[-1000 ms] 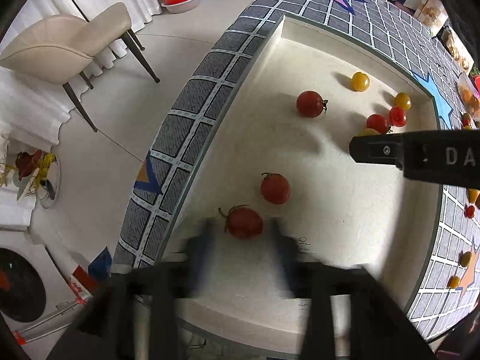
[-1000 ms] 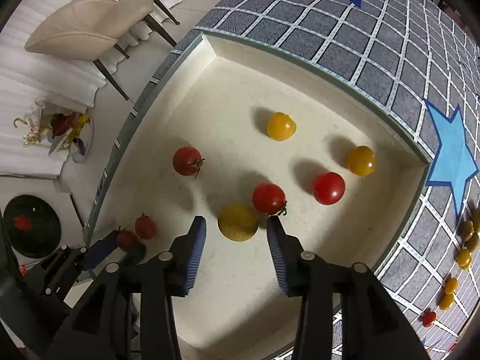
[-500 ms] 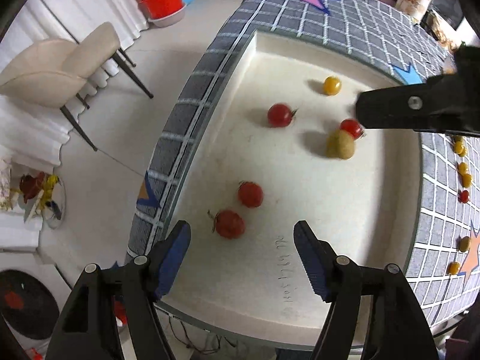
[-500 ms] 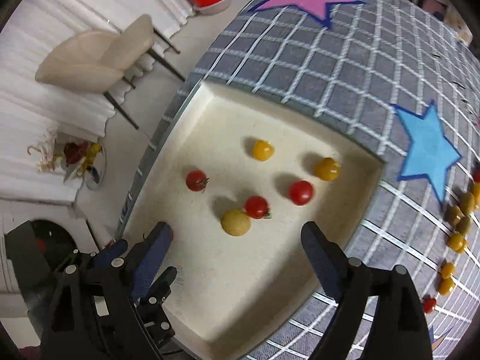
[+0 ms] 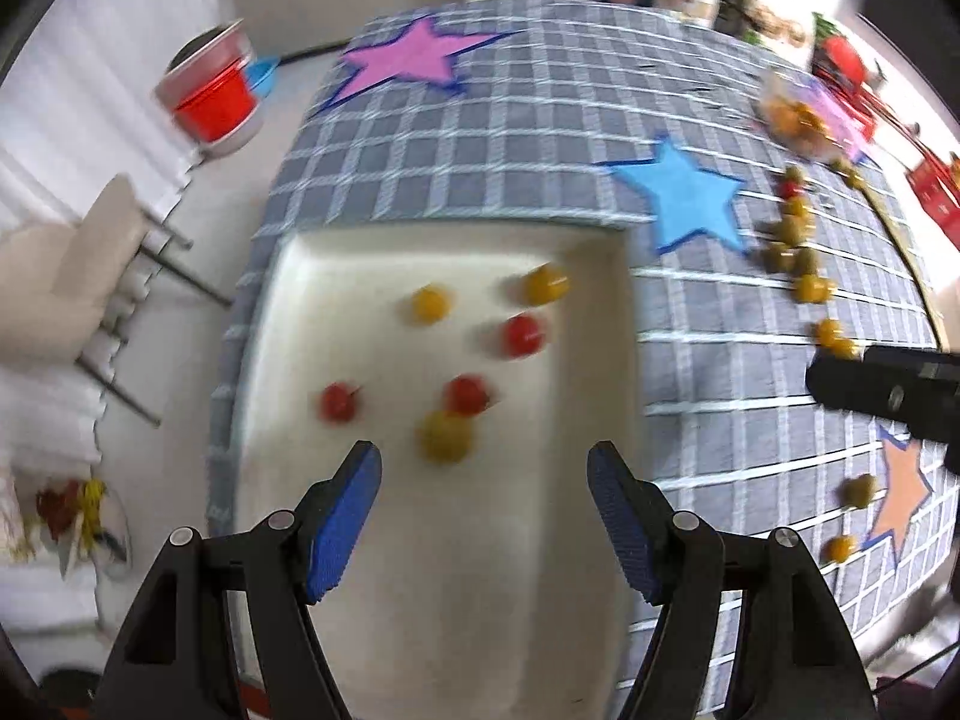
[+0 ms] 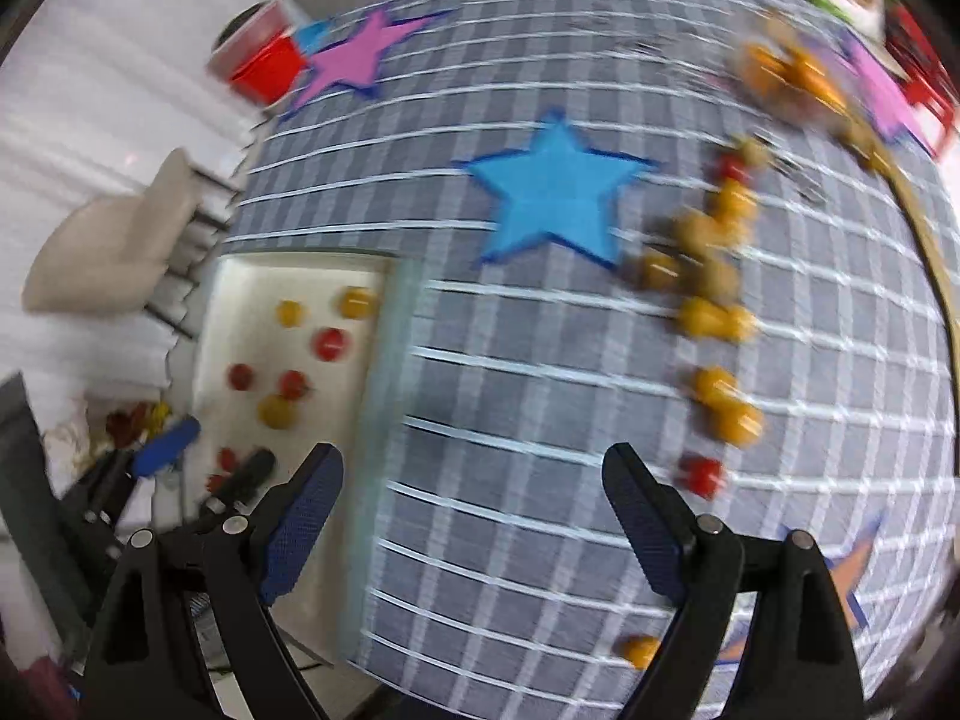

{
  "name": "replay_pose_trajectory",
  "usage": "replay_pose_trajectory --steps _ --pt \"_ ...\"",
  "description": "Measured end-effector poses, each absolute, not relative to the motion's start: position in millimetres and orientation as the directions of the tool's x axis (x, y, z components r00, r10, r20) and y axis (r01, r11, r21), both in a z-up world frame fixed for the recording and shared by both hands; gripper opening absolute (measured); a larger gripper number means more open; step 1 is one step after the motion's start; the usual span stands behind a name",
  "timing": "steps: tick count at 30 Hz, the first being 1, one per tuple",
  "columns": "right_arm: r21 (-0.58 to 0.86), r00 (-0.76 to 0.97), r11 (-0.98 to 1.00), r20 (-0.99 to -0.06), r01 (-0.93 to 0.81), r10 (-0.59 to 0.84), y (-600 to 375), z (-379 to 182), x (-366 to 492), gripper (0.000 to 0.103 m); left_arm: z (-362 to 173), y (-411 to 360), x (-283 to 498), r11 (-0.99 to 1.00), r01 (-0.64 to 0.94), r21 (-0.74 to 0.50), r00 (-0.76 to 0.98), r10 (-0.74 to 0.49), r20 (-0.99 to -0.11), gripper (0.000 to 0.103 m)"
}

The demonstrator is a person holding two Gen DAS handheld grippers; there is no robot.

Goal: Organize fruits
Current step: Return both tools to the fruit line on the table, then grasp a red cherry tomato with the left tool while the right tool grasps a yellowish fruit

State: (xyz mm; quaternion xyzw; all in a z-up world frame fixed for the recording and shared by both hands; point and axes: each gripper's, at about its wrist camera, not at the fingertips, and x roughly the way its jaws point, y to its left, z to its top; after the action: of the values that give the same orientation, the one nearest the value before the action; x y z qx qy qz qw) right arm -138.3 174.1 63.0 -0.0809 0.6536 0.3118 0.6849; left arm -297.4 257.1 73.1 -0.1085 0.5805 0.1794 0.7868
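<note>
A white tray (image 5: 456, 570) lies on the grey checked cloth and holds several small red and yellow tomatoes, among them a yellow one (image 5: 445, 435) nearest my left gripper (image 5: 485, 517). That gripper is open and empty above the tray's near part. My right gripper (image 6: 473, 531) is open and empty above the cloth, right of the tray (image 6: 211, 324). Loose yellow tomatoes (image 6: 717, 318) and a red one (image 6: 701, 475) lie on the cloth ahead of it and to its right. The left gripper's fingers (image 6: 168, 447) show at the lower left of the right wrist view.
The cloth has a blue star (image 6: 555, 195), a pink star (image 5: 414, 57) and an orange star (image 5: 900, 492). A plate of yellow fruit (image 5: 801, 114) stands at the far right. A beige chair (image 5: 72, 258) and a red tub (image 5: 210, 99) stand on the floor to the left.
Both grippers have swung right and upward, away from the tray's tomatoes. The right one has left the tray and is over the cloth. Both views are blurred by motion.
</note>
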Motion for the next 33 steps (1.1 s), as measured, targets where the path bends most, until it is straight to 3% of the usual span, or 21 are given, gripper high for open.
replay_pose_trajectory --steps 15,17,19,22,33 --pt "0.164 -0.014 0.907 -0.985 -0.387 0.172 43.5 28.1 -144.5 0.090 53.1 164.2 -222.8 0.987 -0.154 -0.053 0.241 -0.015 -0.970 0.072" --pt "0.161 -0.016 0.908 -0.986 -0.386 0.168 37.8 23.5 -148.1 0.086 49.7 152.8 -216.5 0.989 -0.126 -0.080 0.236 -0.048 -0.971 0.072" --pt "0.167 -0.027 0.908 -0.985 -0.385 0.170 32.6 16.8 -151.2 0.072 45.0 142.7 -209.0 0.989 -0.100 -0.105 0.228 -0.080 -0.970 0.072" --pt "0.187 -0.046 0.905 -0.982 -0.383 0.184 27.7 8.6 -156.7 0.064 39.3 129.5 -198.0 0.991 -0.061 -0.119 0.218 -0.103 -0.970 0.073" --pt "0.210 -0.022 0.899 -0.976 -0.385 0.219 38.4 -1.5 -167.0 0.061 21.5 94.5 -165.9 0.991 0.015 -0.134 0.188 -0.134 -0.973 0.072"
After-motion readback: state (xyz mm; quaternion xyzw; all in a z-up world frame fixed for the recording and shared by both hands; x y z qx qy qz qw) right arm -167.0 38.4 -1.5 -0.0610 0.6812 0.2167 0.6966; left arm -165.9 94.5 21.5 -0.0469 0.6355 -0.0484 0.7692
